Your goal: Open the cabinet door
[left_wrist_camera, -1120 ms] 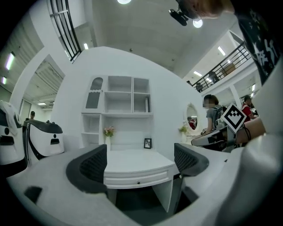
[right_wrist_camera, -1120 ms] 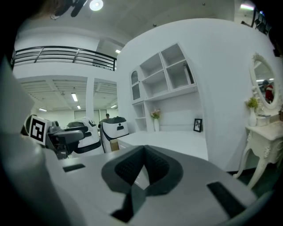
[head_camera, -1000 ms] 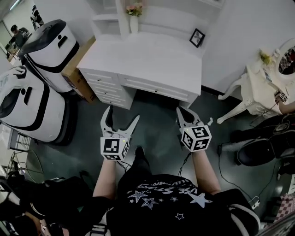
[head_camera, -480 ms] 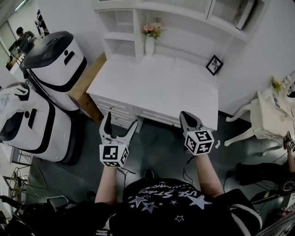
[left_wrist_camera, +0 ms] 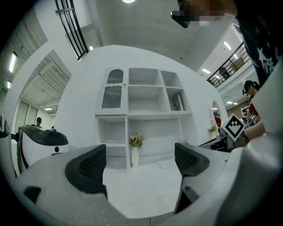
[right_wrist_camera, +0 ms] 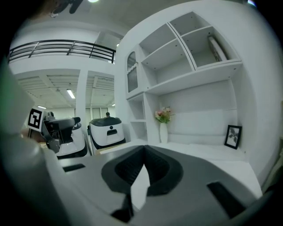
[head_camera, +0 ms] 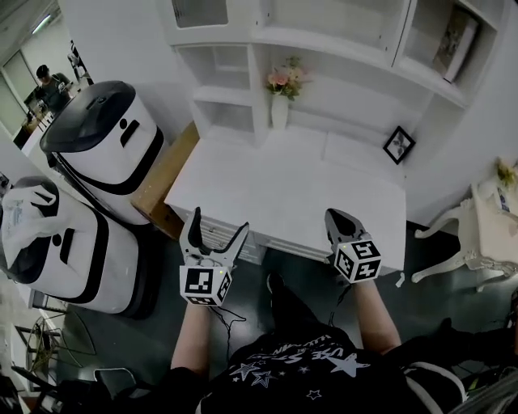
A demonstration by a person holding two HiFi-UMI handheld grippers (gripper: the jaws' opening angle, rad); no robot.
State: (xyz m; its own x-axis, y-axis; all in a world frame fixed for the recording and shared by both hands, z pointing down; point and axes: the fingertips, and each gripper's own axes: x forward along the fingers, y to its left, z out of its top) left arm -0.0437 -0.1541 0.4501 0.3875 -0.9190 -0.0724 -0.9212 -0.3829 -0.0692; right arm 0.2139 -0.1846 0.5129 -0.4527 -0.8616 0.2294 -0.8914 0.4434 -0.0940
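Observation:
A white desk (head_camera: 291, 190) with a shelf hutch stands ahead. The cabinet door (head_camera: 198, 11), white with a glass pane, is shut at the hutch's upper left; it also shows as an arched pane in the left gripper view (left_wrist_camera: 112, 90) and the right gripper view (right_wrist_camera: 131, 73). My left gripper (head_camera: 217, 220) is open and empty at the desk's front edge, its jaws wide apart (left_wrist_camera: 138, 165). My right gripper (head_camera: 338, 215) is shut on nothing over the desk's front right (right_wrist_camera: 142, 170). Both are well below the door.
A vase of pink flowers (head_camera: 280, 101) and a black picture frame (head_camera: 397, 144) stand at the back of the desk. Two large white-and-black machines (head_camera: 105, 145) sit left, beside a brown box (head_camera: 166, 174). A white chair (head_camera: 453, 251) stands right.
The desk has come closer and the view has tilted up, so the hutch shelves and cabinet door now show. Both grippers have moved forward to the desk's front edge, states unchanged.

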